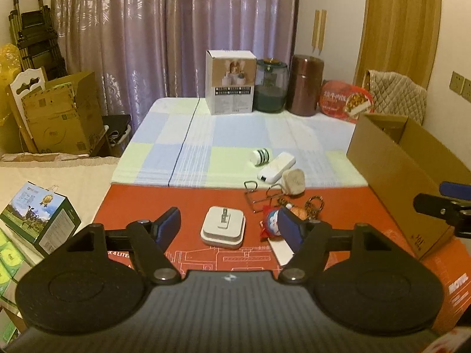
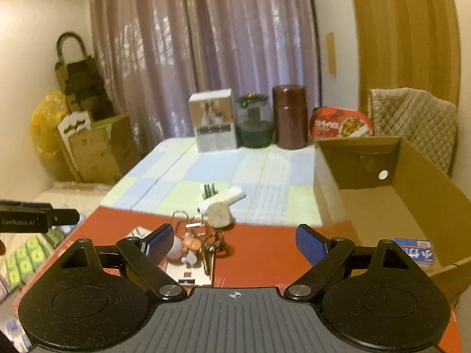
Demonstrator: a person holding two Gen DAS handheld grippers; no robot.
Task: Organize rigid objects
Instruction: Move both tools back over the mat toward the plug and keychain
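While unheld, a white charger (image 1: 222, 227) is seen at lower centre on the red mat (image 1: 153, 206).
Left gripper (image 1: 228, 226) is spread around it, untouched; right gripper (image 2: 234, 242) is spread, empty; cardboard box (image 2: 412, 182) at right.

I see open red table (image 1: 147, 203) left of the white charger (image 1: 222, 227), free for passing. To its right, keys (image 1: 313, 204) and wire clips (image 1: 253, 195) crowd together. The cardboard box (image 1: 403, 176) walls off the right edge; jars (image 1: 270, 86) block the far end.
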